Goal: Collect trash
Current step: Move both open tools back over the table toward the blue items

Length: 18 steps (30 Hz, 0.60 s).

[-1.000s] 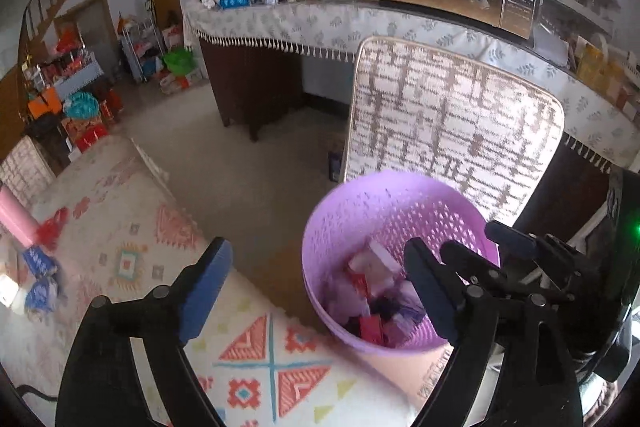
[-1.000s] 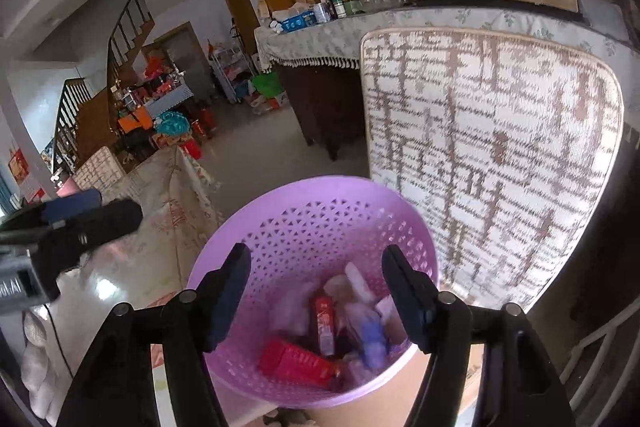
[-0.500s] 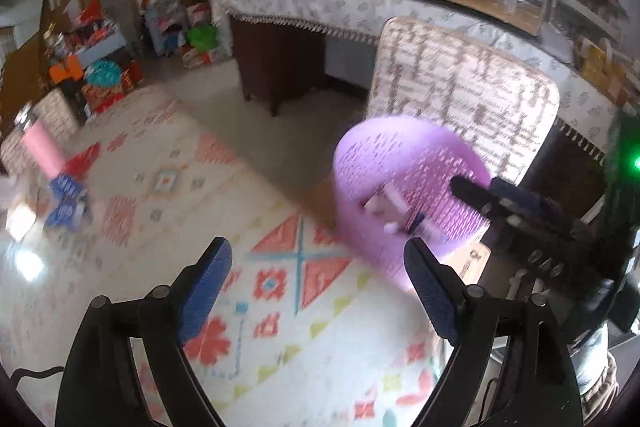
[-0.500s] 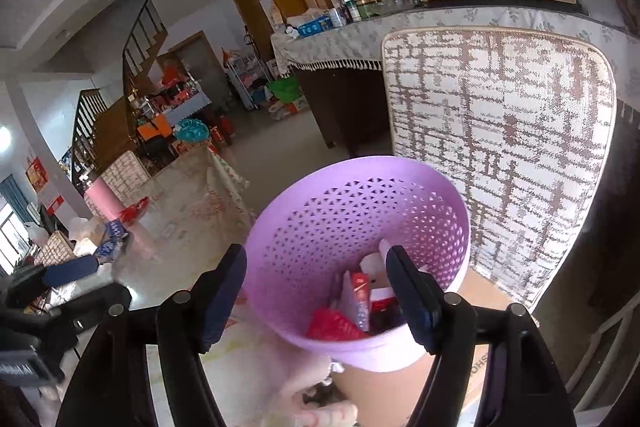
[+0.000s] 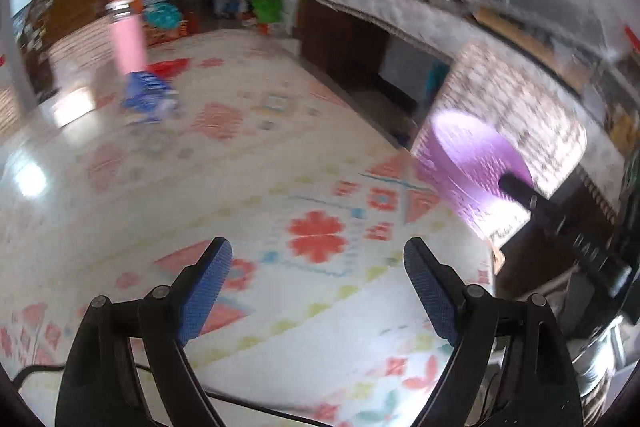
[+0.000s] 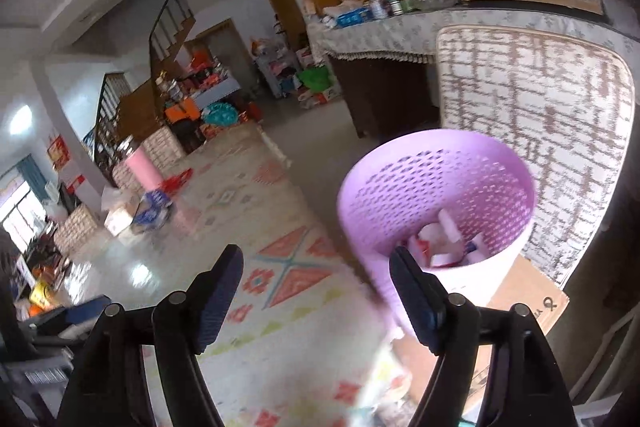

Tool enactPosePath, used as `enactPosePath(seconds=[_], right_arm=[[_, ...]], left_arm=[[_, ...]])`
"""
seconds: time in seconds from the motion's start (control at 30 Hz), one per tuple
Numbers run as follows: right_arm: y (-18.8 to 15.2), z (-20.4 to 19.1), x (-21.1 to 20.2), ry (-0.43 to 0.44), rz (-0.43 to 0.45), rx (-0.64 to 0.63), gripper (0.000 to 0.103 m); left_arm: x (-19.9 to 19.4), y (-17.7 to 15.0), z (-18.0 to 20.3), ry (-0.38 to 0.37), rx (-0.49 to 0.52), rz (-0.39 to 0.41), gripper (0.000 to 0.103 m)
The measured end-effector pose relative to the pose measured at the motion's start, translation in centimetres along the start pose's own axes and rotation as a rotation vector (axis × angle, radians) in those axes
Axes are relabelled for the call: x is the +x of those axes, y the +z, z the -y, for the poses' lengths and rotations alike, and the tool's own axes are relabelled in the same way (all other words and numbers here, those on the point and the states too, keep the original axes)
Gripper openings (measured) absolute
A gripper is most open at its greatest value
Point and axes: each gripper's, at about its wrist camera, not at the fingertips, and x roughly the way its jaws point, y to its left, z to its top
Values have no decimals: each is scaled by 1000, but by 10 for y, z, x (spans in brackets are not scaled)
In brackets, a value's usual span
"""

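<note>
A purple perforated trash basket [image 6: 436,203] holds several wrappers [image 6: 444,243] and stands at the table's right end; it shows blurred in the left wrist view [image 5: 472,167]. My right gripper [image 6: 316,287] is open and empty, left of and below the basket. My left gripper [image 5: 318,287] is open and empty above the patterned tablecloth [image 5: 248,187]. Blue wrappers [image 5: 148,99] and a red one [image 5: 168,67] lie far left beside a pink bottle [image 5: 128,39]; they also show in the right wrist view [image 6: 154,209].
A patterned chair back [image 6: 532,131] stands behind the basket. A cardboard box [image 6: 516,311] lies under the basket. A cluttered counter [image 6: 392,23] lies beyond. The right gripper's body [image 5: 560,227] shows at the right of the left wrist view.
Both grippers have pulled back and swung left from over the basket. The basket has slid to the right in both views. The pink bottle and blue wrappers have come into view.
</note>
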Motion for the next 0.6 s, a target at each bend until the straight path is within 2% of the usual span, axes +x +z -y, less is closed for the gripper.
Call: enactPosePath(seconds=[0.2, 0.27, 0.37, 0.5, 0.6], right_arm=[[-13, -51, 14, 55, -51, -70, 81], [-18, -69, 19, 74, -64, -98, 81], [-26, -96, 28, 96, -90, -148, 82], [-34, -122, 36, 104, -121, -202, 82], [-36, -138, 41, 91, -142, -243, 82]], left_arm=[[-66, -7, -71, 177, -76, 152, 87], [-85, -7, -91, 215, -91, 199, 87], [-98, 1, -117, 272, -99, 229, 87], [-91, 20, -144, 289, -128, 218, 87], [-74, 38, -162, 264, -153, 208, 87]])
